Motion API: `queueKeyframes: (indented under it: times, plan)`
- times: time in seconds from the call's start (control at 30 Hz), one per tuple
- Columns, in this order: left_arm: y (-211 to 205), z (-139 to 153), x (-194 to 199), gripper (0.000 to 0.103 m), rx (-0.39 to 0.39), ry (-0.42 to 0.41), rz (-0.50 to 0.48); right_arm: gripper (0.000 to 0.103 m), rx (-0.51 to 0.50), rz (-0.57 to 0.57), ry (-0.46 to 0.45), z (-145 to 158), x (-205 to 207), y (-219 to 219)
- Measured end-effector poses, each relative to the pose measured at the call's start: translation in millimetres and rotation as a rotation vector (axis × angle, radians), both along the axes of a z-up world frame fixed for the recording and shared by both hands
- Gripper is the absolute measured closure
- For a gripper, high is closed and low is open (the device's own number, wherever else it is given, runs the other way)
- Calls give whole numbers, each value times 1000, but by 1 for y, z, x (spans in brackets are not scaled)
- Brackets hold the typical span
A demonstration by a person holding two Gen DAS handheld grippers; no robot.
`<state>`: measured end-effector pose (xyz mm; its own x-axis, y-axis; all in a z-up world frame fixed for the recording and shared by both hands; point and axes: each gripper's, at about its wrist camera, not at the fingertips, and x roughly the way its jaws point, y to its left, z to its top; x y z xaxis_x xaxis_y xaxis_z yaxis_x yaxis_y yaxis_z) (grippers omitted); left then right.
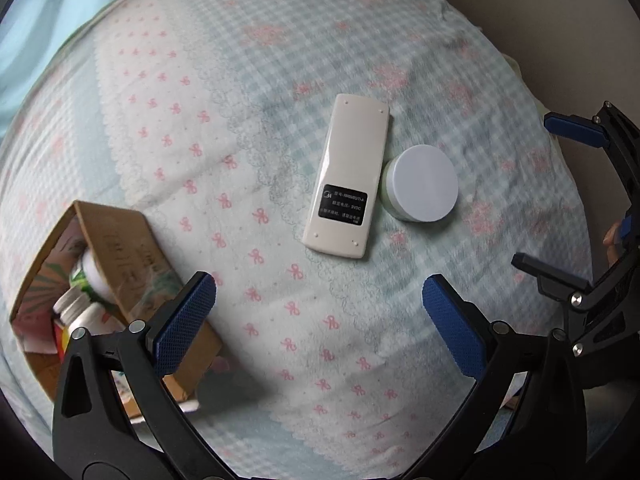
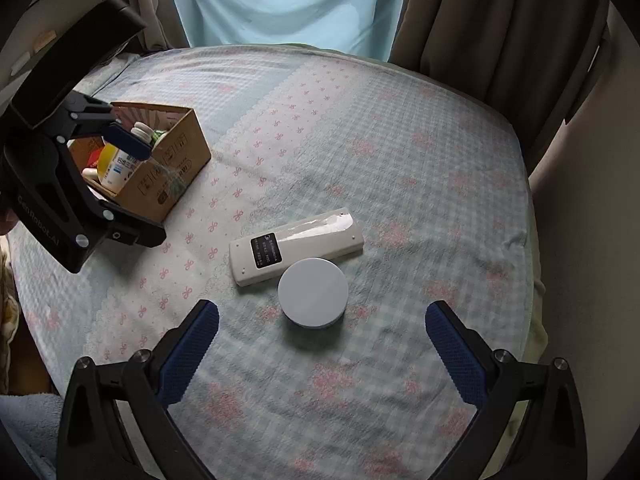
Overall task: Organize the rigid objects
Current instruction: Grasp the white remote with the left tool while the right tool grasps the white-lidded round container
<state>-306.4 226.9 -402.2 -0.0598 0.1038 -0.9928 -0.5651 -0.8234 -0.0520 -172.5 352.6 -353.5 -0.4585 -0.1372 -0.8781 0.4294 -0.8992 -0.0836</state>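
Observation:
A white remote control (image 1: 347, 178) lies face down on the bed, label up; it also shows in the right wrist view (image 2: 296, 245). A round jar with a pale blue lid (image 1: 422, 189) touches its side, also in the right wrist view (image 2: 313, 293). A cardboard box (image 1: 132, 256) holding bottles sits at the left, also in the right wrist view (image 2: 168, 168). My left gripper (image 1: 320, 316) is open and empty, near the box. My right gripper (image 2: 322, 338) is open and empty, just short of the jar.
The bed has a checked blanket with pink bows (image 2: 400, 160). Brown curtains (image 2: 480, 20) and a light blue cloth (image 2: 288, 0) hang behind it. The bed edge drops off at the right (image 2: 532, 240).

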Motion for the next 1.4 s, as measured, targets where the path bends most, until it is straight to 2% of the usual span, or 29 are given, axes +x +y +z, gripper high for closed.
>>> queueKeyframes:
  times: [0.23, 0.47, 0.67, 0.93, 1.0, 1.07, 1.13, 1.23, 1.4]
  plan:
    - [34, -72, -32, 0, -39, -67, -65, 0, -31, 51, -34, -69, -21, 3]
    - [50, -110, -43, 2, -67, -90, -136, 12, -10, 158, 46, -106, -25, -5]
    - [60, -112, -54, 4, -75, -63, -177, 19, -23, 234, 106, -120, -26, -6]
    - [76, -115, -62, 6, -124, -72, -214, 28, -45, 265, 152, -117, -27, -8]
    - [82, -114, -62, 14, -133, -69, -222, 29, -50, 256, 156, -116, -29, -8]
    - [87, -114, -61, 20, -153, -67, -228, 37, -45, 244, 156, -117, -31, -8]
    - [92, -114, -60, 26, -156, -69, -223, 37, -53, 239, 149, -117, -32, -7]
    - [97, -111, -59, 46, -149, -71, -233, 37, -43, 240, 154, -116, -31, -9]
    - [96, -109, -65, 47, -135, -88, -208, 37, -33, 223, 149, -115, -29, -11]
